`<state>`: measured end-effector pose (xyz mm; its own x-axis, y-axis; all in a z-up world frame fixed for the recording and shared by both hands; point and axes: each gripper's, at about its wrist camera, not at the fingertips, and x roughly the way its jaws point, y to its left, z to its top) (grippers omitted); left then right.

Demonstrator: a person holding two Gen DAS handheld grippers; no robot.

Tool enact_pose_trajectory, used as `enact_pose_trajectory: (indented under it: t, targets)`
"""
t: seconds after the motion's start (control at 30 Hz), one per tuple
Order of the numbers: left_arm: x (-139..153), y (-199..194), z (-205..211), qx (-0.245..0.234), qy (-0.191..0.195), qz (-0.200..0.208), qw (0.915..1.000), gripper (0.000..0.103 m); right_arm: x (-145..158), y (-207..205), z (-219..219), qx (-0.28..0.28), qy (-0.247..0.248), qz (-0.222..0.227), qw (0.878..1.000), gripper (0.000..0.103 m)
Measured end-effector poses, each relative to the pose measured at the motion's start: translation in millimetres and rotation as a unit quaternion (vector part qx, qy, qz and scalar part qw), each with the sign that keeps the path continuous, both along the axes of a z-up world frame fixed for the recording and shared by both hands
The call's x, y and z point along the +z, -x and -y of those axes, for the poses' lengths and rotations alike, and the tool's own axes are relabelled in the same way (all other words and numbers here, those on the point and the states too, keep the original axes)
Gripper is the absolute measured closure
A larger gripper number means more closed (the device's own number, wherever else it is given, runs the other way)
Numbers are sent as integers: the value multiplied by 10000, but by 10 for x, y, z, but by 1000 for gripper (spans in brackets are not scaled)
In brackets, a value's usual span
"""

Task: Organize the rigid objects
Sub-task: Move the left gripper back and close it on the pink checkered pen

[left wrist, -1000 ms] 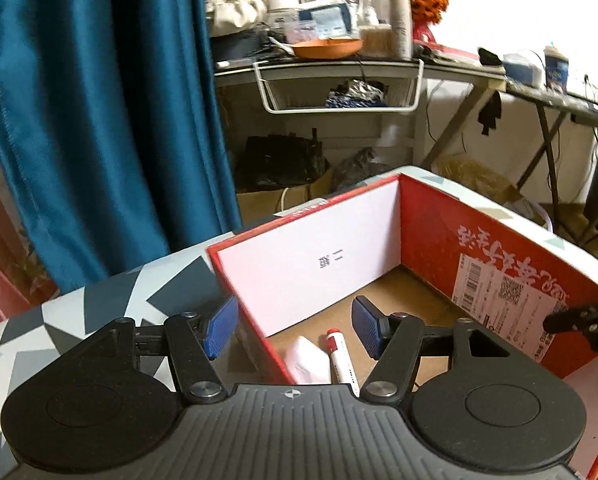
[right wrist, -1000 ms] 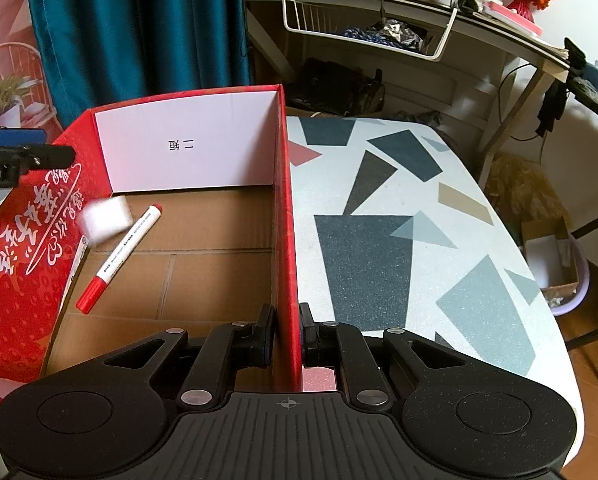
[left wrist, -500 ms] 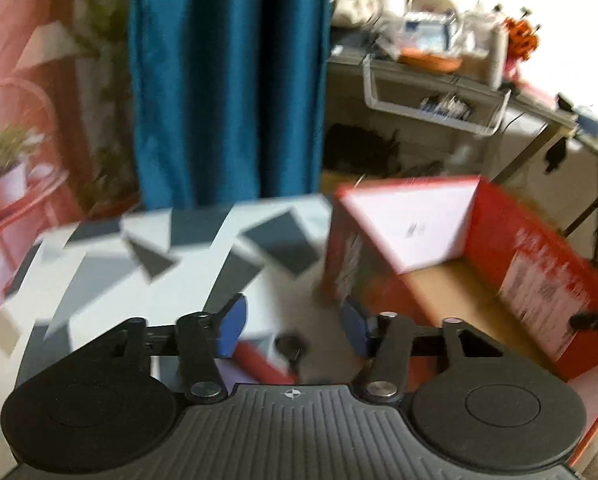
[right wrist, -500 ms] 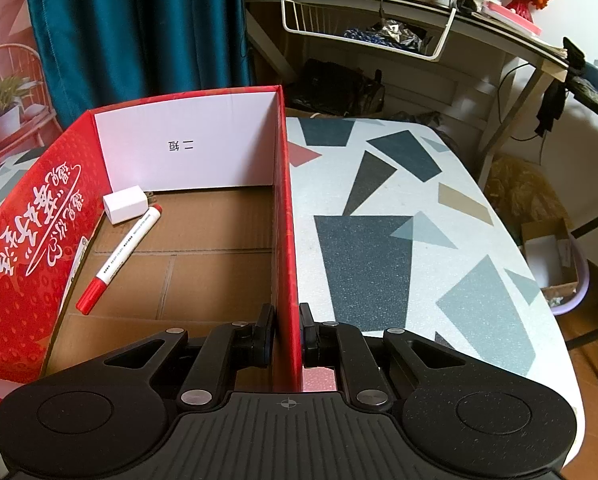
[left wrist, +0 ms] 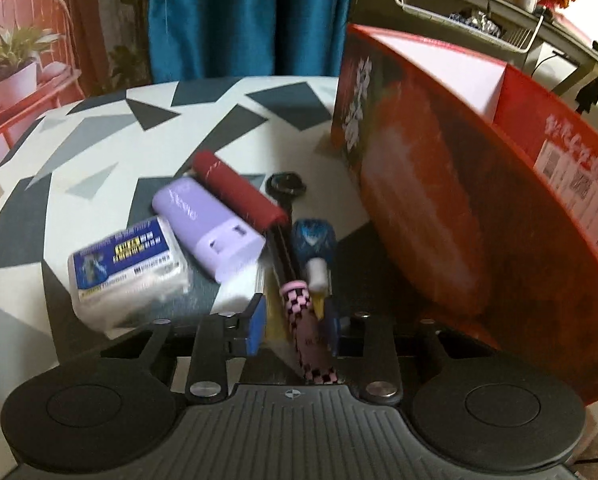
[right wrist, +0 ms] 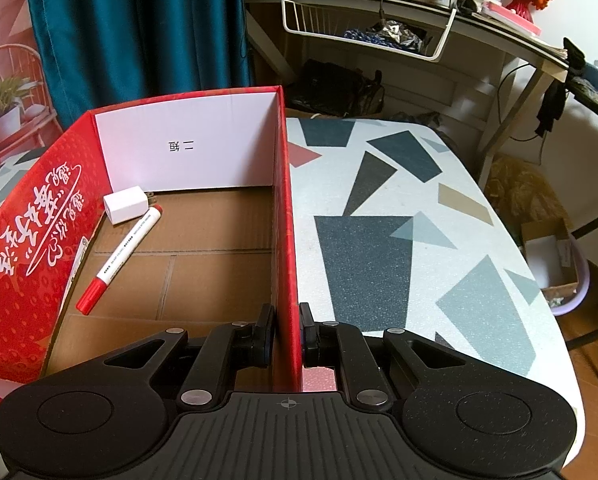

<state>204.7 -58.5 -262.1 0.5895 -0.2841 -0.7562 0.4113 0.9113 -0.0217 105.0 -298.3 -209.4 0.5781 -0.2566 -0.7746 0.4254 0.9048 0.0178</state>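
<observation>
Red cardboard box [right wrist: 39,240] sits open-topped on the terrazzo-pattern table [right wrist: 399,208], likely serving as the collection bin. Right gripper [right wrist: 287,336] has its jaws clamped together on the box's right wall [right wrist: 285,240], one finger inside, one outside, probably to stop the box from sliding while the other hand loads it. Already on the box floor by the left wall: a white charger plug [right wrist: 124,204] touching the tip of a red-capped marker [right wrist: 119,262]. Remaining clutter is bunched on the table just left of the box: white tissue pack [left wrist: 127,268], lilac power bank [left wrist: 209,228], dark red tube [left wrist: 239,192], black ring-shaped item [left wrist: 286,186], blue-patterned piece [left wrist: 313,238]. Left gripper [left wrist: 295,328] is down over that pile, jaws closing around a pink checkered pen [left wrist: 307,332]; pad contact can't be confirmed through the blur. Looks like the next pick.
</observation>
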Motion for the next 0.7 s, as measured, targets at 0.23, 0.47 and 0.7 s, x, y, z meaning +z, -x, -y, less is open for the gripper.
enact_pose_trajectory:
  t: [0.23,0.47,0.7]
  targets:
    - [-19,3,14,89,-235,260,9993,85,3,5,5,3,11,8,10000,92]
    - [-21,75,18,99,-289,354,9989,83,8,3,7,-4,37,38,10000,92]
    - [-28,118,24,93,-315,450,9984,84,-2,10,-4,-3,37,47,10000,92]
